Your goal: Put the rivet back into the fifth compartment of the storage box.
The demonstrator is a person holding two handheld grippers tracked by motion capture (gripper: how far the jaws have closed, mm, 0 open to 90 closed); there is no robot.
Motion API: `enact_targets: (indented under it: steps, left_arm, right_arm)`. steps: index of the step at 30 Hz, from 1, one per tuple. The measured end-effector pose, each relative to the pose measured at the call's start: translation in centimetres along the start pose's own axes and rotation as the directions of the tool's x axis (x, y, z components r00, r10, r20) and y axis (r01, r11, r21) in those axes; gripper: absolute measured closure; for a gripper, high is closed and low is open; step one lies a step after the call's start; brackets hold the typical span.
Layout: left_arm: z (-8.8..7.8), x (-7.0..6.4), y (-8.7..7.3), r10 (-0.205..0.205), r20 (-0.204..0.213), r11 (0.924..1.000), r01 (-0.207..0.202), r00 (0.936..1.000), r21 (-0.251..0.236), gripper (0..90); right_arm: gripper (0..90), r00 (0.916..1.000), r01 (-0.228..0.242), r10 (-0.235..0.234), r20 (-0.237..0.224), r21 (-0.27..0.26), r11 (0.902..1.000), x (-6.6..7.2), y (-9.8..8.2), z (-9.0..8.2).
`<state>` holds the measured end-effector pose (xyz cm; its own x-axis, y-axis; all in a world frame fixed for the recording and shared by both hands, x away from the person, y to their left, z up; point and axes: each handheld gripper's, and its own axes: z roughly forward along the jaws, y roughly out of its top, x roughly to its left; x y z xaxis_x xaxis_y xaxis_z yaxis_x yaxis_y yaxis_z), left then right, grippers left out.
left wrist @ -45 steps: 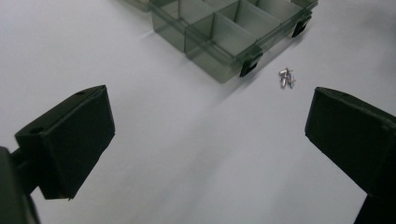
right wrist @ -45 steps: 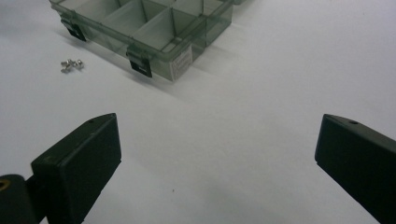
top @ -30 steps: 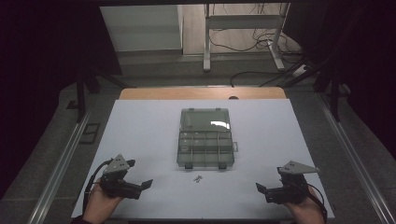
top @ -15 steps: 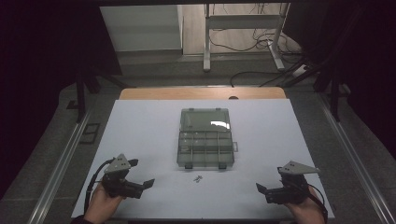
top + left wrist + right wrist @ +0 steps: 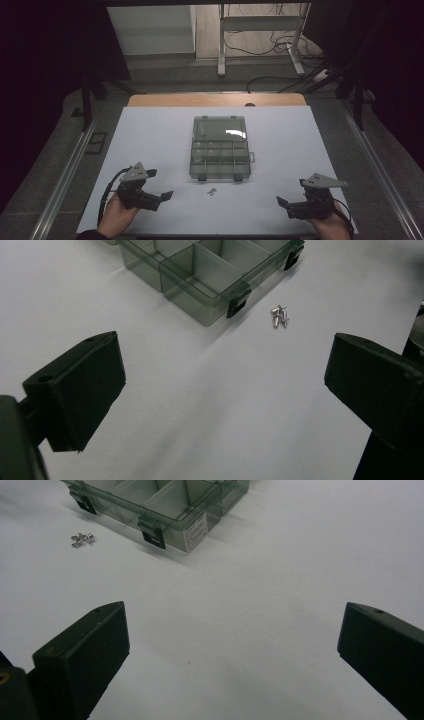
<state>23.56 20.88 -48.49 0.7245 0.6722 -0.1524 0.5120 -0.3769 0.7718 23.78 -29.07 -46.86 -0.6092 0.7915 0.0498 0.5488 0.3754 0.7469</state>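
The white table (image 5: 150, 135) takes up most of the high view, with a strip of bare wood along its far edge and dark floor around it. Beyond that far edge stands a metal frame (image 5: 260, 40) with cables lying on the floor beneath it.

Near the middle of the table sits a clear, smoky plastic box (image 5: 220, 148) with its lid folded back flat toward the far side. The tray part is split into small compartments by thin walls, and two dark latches stick out from its near edge. In the left gripper view the box (image 5: 200, 275) fills the upper left, its nearest compartments looking bare; in the right gripper view the box (image 5: 165, 505) lies at the top, with a small white label on one corner wall.

The left tool (image 5: 152, 196) is held in a hand at the near left of the table, pointing inward toward the middle. Its jaws stand wide apart with nothing between them. The right tool (image 5: 295, 207) is held at the near right, also pointing inward, its jaws likewise spread wide and holding nothing. Both are well apart from the box.

A small cluster of silvery screws (image 5: 212, 190) lies on the bare table just in front of the box's near edge, between the two tools and clear of both. The screws (image 5: 279, 315) sit just beside one latch in the left gripper view, and the same screws (image 5: 82, 539) show at the upper left of the right gripper view.
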Motion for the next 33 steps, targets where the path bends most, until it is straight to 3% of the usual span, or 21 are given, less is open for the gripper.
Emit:
enact_targets:
  steps: [5, 9, 10, 12, 18, 25, 28, 33]
  left_arm:
    - [0.3, -0.2, 0.5, 0.014, -0.012, 0.9999, -0.014, 0.9998, 0.004, 4.6]
    - [0.7, -0.4, 1.1, -0.001, 0.004, 1.0000, 0.001, 1.0000, 0.006, 5.7]
    - [1.1, -0.5, 1.5, -0.001, 0.011, 0.9993, 0.001, 0.9999, 0.039, 6.2]
    - [1.4, -0.6, 1.8, 0.002, 0.009, 0.9984, -0.003, 1.0000, 0.057, 6.6]
    - [2.6, -1.0, 2.5, -0.006, 0.033, 0.9964, 0.003, 0.9994, 0.084, 6.4]
    - [3.8, -1.6, 3.0, 0.013, 0.020, 0.9934, -0.015, 0.9997, 0.114, 5.3]
    - [4.5, -1.9, 3.2, 0.023, 0.053, 0.9914, -0.030, 0.9983, 0.127, 4.7]
    - [5.2, -2.2, 3.4, 0.034, 0.061, 0.9885, -0.043, 0.9975, 0.145, 7.6]
  right_arm:
    - [0.3, 1.0000, -0.001, 0.001, 0.002, -0.005, 1.0000, 0.0, -0.1, -0.2]
    - [0.4, 1.0000, -0.003, 0.003, 0.001, -0.006, 1.0000, -0.1, -0.1, -0.2]
    - [0.4, 1.0000, 0.000, 0.000, 0.002, -0.003, 1.0000, -0.1, -0.1, -0.1]
    - [0.4, 1.0000, 0.001, -0.001, 0.002, 0.000, 1.0000, 0.0, 0.0, -0.1]
    - [0.5, 1.0000, 0.000, 0.000, 0.000, 0.000, 1.0000, -0.1, -0.1, -0.1]
    - [0.7, 1.0000, 0.003, -0.003, -0.006, 0.005, 1.0000, 0.0, 0.0, -0.1]
    - [0.8, 1.0000, 0.008, -0.008, -0.005, 0.011, 0.9999, 0.0, 0.0, 0.0]
    - [0.9, 1.0000, 0.005, -0.005, -0.006, 0.013, 0.9999, 0.0, 0.0, 0.0]
